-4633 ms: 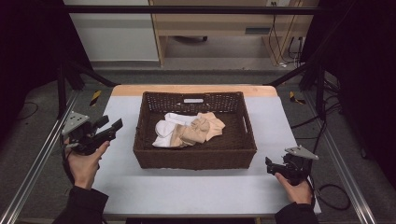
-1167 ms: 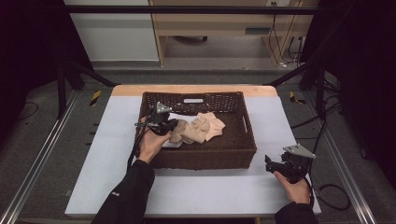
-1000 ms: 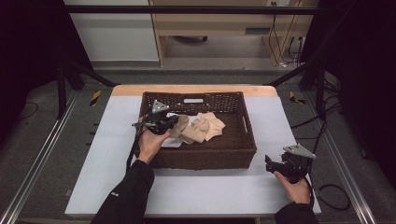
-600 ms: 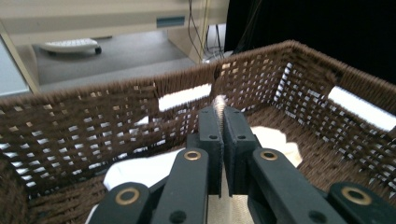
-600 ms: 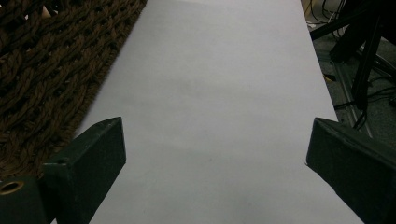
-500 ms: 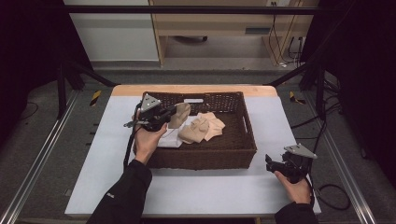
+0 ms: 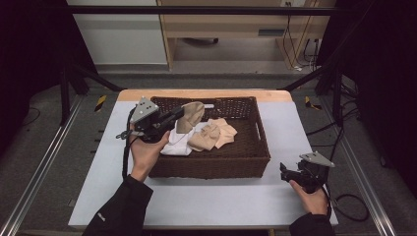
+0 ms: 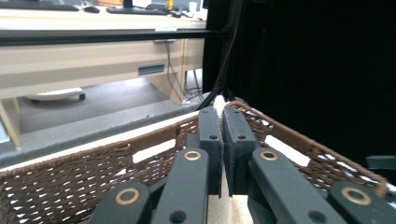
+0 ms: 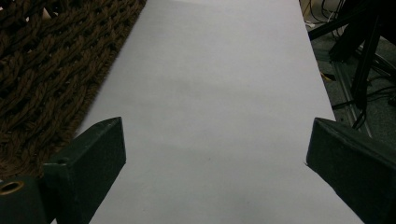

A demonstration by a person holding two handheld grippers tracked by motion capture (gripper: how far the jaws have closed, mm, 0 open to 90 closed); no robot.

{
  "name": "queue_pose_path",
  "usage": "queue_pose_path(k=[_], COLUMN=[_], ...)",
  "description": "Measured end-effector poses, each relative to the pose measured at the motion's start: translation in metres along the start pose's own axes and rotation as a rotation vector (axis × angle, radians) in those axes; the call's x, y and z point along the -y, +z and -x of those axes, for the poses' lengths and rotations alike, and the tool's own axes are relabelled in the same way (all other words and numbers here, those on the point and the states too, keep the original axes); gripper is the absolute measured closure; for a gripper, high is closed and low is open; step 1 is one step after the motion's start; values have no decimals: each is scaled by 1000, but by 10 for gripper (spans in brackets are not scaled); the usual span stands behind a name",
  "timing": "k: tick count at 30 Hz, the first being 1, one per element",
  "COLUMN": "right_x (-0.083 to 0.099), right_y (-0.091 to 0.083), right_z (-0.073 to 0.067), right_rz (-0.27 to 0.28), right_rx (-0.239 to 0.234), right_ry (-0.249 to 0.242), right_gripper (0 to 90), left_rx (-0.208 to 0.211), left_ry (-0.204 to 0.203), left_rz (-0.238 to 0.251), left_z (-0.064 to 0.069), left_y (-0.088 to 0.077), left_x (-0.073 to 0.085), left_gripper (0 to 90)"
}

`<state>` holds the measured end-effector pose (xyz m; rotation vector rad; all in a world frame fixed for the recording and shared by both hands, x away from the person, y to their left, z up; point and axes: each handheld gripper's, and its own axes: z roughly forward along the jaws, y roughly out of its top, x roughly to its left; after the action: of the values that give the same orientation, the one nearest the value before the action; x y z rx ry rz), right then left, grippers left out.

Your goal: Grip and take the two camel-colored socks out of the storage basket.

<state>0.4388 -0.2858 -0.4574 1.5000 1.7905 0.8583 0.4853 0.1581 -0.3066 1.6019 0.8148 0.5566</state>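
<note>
A dark brown wicker basket point(image 7: 211, 166) stands in the middle of the white table point(image 7: 216, 201). Inside lie a white cloth point(image 7: 176, 144) and a crumpled peach cloth point(image 7: 214, 134). My left gripper point(image 7: 180, 114) hovers over the basket's left part, shut on a tan cloth point(image 7: 193, 114) that hangs from its tips. In the left gripper view the jaws point(image 8: 222, 114) are pressed together with pale fabric point(image 8: 229, 205) between them, above the basket's far rim point(image 8: 70, 175). My right gripper point(image 7: 285, 171) rests on the table beside the basket's right front corner, open and holding nothing point(image 9: 215, 126).
The basket's woven wall point(image 9: 37, 70) lies just left of my right gripper, with bare table point(image 9: 210, 70) ahead of it. Metal rails point(image 7: 29, 196) run along both table sides. A wooden desk point(image 7: 236, 24) and cables stand beyond the far edge.
My left gripper closed on the tan cloth in the basket, then rose and drew back to the left, lifting the cloth off the pile. The right gripper stayed still.
</note>
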Motion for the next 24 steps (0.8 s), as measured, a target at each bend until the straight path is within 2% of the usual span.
queue_pose_path(k=[6,11,15,17,24], right_x=[0,0,-1,0,0], right_y=[-2,-2,-3,-3,-4], right_z=[1,2,2,2,1], right_rz=[4,6,9,10,9], right_rx=[2,4,4,5,2], right_ry=[8,4,4,1,-2], right_gripper=[50,49,50,50,50], left_rx=[30,74,99,98,144], left_ry=[16,32,44,49,34], left_rz=[22,36,49,52,58], left_z=[11,23,31,33,40], left_y=[-20,-35,-47,-52,-71], left_x=[-5,-4,-1,0,16], left_gripper=[868,867,867,867,867])
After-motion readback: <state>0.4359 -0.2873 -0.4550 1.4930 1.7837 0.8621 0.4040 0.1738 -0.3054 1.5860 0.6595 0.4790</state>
